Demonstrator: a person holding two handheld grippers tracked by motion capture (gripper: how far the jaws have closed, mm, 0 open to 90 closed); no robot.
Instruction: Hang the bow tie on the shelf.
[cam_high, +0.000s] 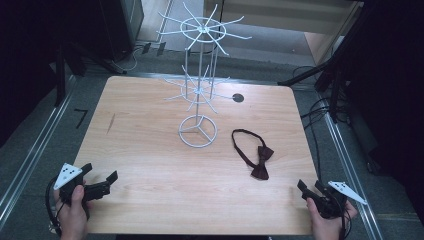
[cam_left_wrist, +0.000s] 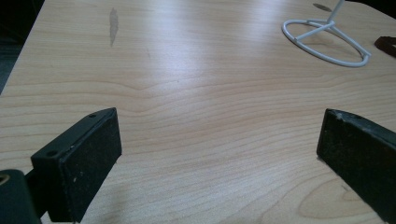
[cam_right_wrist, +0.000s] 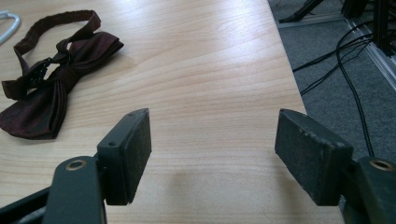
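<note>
A dark red bow tie (cam_high: 259, 162) with its neck strap looped lies flat on the wooden table (cam_high: 150, 150), right of centre; the same bow tie (cam_right_wrist: 51, 88) lies ahead and to the left in the right gripper view. A white wire display stand (cam_high: 198, 75) with radiating hooks rises at the table's middle, and its ring base (cam_left_wrist: 327, 42) appears at top right in the left gripper view. My left gripper (cam_high: 100, 176) is open at the front left corner, nothing between its jaws. My right gripper (cam_high: 311, 186) is open at the front right corner, short of the bow tie.
A small dark round hole (cam_high: 238, 98) marks the table behind the stand. Black cables (cam_right_wrist: 345, 56) trail on the grey floor past the table's right edge. Dark stands and metal rails flank both sides of the table.
</note>
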